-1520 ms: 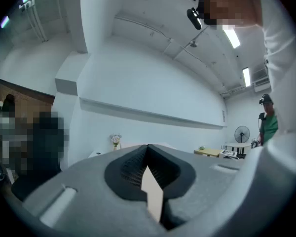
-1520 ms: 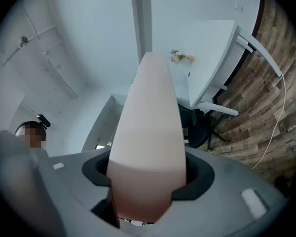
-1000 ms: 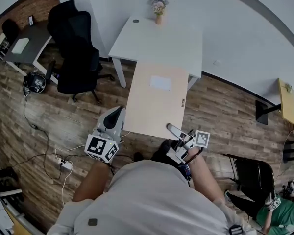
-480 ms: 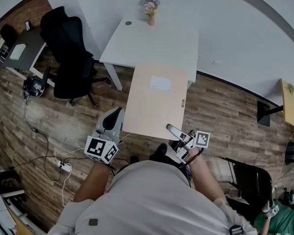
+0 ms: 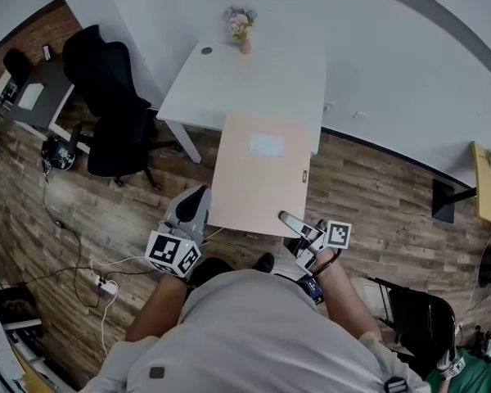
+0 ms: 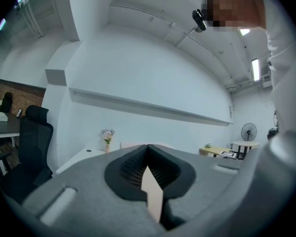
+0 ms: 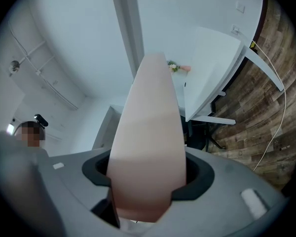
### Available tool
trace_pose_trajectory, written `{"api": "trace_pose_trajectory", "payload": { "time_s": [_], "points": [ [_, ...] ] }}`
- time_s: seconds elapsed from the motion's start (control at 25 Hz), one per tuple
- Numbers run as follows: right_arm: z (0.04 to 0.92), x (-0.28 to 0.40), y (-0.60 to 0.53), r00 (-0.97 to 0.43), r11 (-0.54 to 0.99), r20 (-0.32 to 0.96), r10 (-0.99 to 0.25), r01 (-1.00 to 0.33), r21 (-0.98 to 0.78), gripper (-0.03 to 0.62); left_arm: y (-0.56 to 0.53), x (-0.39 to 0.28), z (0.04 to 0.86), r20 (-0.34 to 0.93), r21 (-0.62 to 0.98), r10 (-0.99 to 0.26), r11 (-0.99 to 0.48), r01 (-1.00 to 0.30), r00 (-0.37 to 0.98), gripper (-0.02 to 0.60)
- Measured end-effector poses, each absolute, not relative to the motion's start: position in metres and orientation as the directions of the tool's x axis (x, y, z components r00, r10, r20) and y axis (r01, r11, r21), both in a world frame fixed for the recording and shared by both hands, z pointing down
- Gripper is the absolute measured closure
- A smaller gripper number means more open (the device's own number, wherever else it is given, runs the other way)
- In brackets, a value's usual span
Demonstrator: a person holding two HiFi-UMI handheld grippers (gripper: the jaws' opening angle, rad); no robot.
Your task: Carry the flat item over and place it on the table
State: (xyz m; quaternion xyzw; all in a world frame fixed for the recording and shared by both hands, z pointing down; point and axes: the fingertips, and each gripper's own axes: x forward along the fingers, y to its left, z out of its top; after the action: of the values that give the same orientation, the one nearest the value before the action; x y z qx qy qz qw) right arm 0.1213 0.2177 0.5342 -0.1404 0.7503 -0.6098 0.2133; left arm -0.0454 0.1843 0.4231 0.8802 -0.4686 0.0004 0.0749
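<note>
Since the earlier frame the white desk has drawn closer in the head view, and the far edge of the flat board now overlaps the desk's near edge instead of hanging over bare wooden floor. The board is carried roughly level in front of the person, held at its near edge by 2 claws. The left claw is pinched on the near left corner, and in its own view the board shows edge-on as a thin pale strip between the pressed pads. The right claw is clamped on the near right part of that edge, with the board filling the gap between its jaws in the right gripper view. A white label sits on the board's top face. On the desk, a vase of flowers stands at the far side, leaving the near area open. The carry looks nearly finished. What remains, by my reading, is to bring the board fully over the desk, lower it flat and release both claws.
</note>
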Motion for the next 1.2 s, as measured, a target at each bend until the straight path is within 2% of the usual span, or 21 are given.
{"api": "trace_pose_trajectory", "payload": {
  "time_s": [0.56, 0.88, 1.2],
  "points": [
    [0.537, 0.077, 0.143, -0.859, 0.209, -0.123, -0.497, 0.020, -0.978, 0.293, 0.106, -0.094, 0.430, 0.053, 0.160, -0.812, -0.568, -0.807, 0.582, 0.581],
    [0.532, 0.014, 0.091, -0.814, 0.202, -0.121, -0.568, 0.005, -0.979, 0.293, 0.047, -0.159, 0.424, 0.032, 0.172, -0.773, -0.620, -0.765, 0.634, 0.581],
    [0.531, -0.022, 0.065, -0.774, 0.194, -0.111, -0.624, -0.016, -0.981, 0.293, 0.018, -0.191, 0.430, 0.034, 0.206, -0.730, -0.663, -0.720, 0.682, 0.581]
  ]
}}
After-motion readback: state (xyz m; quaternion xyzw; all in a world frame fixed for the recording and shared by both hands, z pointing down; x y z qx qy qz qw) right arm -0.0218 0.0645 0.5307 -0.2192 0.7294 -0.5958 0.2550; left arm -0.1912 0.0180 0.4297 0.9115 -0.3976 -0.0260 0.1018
